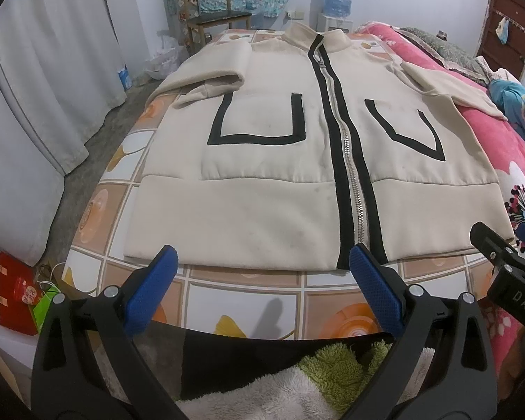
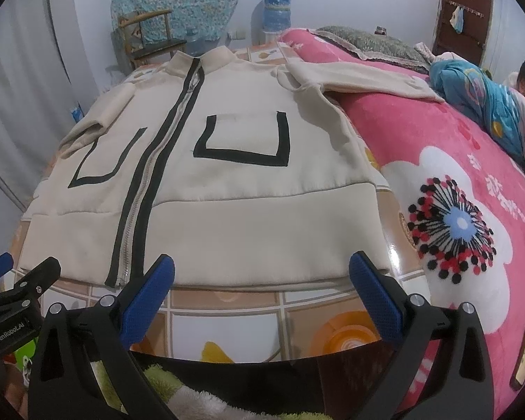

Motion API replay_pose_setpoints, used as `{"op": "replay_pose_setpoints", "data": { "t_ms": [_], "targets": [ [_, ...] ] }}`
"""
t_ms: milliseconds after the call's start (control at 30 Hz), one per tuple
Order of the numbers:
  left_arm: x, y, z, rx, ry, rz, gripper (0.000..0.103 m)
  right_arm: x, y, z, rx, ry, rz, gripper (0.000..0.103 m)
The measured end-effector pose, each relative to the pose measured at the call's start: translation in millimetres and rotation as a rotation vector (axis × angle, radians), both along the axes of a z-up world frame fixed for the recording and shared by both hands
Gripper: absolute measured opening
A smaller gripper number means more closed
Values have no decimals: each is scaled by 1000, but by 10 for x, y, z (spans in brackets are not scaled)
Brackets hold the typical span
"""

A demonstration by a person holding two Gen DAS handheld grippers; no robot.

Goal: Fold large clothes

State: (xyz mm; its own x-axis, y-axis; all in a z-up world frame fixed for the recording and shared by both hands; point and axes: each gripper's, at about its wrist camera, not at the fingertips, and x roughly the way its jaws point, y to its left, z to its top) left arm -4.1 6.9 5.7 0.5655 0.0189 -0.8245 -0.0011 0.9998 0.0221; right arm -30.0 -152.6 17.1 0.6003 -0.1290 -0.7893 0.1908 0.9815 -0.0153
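A cream jacket with a black-edged zip and two black-outlined pockets lies flat, front up, on a table with a tile-patterned cloth. Its collar points away from me. One sleeve is folded in at the far left; the other sleeve drapes onto the pink bed. My left gripper hovers open just short of the hem, left of the zip. My right gripper is open too, at the hem right of the zip on the jacket. Neither one holds cloth. The right gripper also shows at the left wrist view's right edge.
A pink flowered bedspread adjoins the table on the right, with a person lying under a blue blanket. Behind the table stand a wooden chair and a water dispenser. White curtains hang left. A red bag sits on the floor.
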Motion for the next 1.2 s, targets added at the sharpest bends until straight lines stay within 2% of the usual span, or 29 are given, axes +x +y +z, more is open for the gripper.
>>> {"op": "replay_pose_setpoints", "data": {
  "t_ms": [267,600,700,767,900,967,1133,1200],
  "targets": [
    [1,3,4,14,-3,6,95,24,-7,27,-1,-3,13,97],
    [150,67,-97,53,-2,41,95,231,88,217,-72,-22,108,97],
    [233,132,-84,48,-40,38,95,301,155,234,-70,-39,163,97],
    [273,181,-51,15,-79,7,95,365,199,230,-70,-42,188,97],
    [415,423,72,-102,-171,-24,95,610,302,203,-53,-28,252,97],
    [580,608,156,-132,-189,-17,95,743,349,207,-35,-33,280,97],
    [1152,1301,355,-246,-191,69,95,1163,520,281,14,-63,345,97],
    [1405,1591,406,-264,-211,110,95,1321,614,302,32,-69,365,97]
  ]
}}
